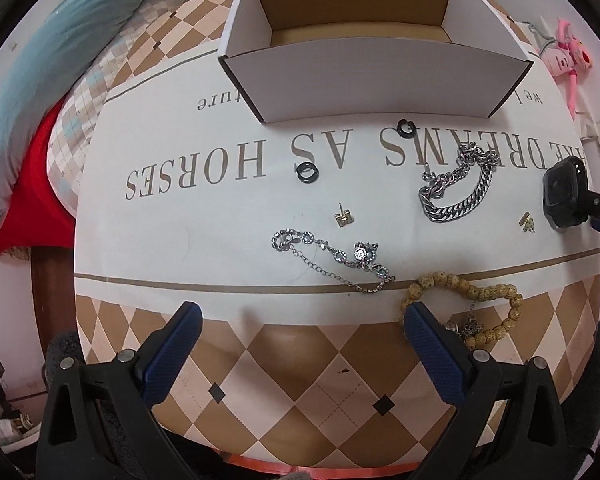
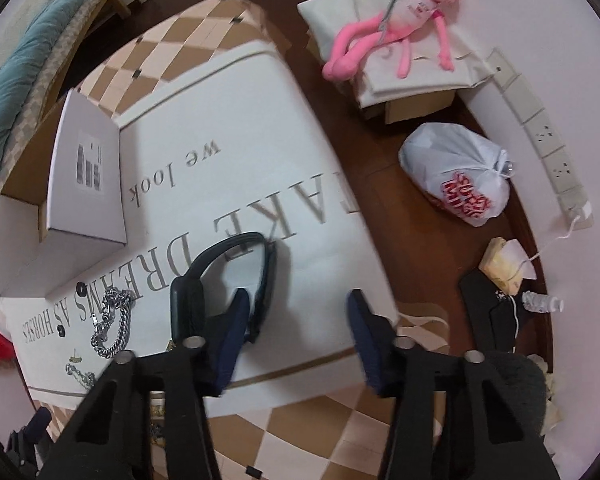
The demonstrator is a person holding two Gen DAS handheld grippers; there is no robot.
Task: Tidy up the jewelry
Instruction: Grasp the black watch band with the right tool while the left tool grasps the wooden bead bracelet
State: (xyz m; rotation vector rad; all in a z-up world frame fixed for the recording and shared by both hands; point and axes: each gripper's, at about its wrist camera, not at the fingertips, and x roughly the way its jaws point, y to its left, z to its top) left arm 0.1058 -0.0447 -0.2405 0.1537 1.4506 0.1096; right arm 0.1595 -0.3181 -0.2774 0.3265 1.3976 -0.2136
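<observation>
An open white cardboard box [image 1: 376,80] stands at the far side of the table; it also shows in the right wrist view [image 2: 84,184]. In front of it lie two black rings [image 1: 308,172], a silver chain bracelet [image 1: 456,188], two gold ear studs [image 1: 344,218], a crystal bracelet [image 1: 332,256] and a wooden bead bracelet [image 1: 464,296]. A black smartwatch [image 2: 224,276] lies at the right. My left gripper [image 1: 300,344] is open above the near table edge, its right finger beside the bead bracelet. My right gripper [image 2: 296,336] is open, its left finger touching the watch strap.
The table wears a white cloth [image 1: 180,240] with a diamond border. A bed with blue bedding [image 1: 40,80] lies to the left. On the floor at the right are a pink plush toy [image 2: 400,40], a white plastic bag [image 2: 456,176] and a power strip [image 2: 548,152].
</observation>
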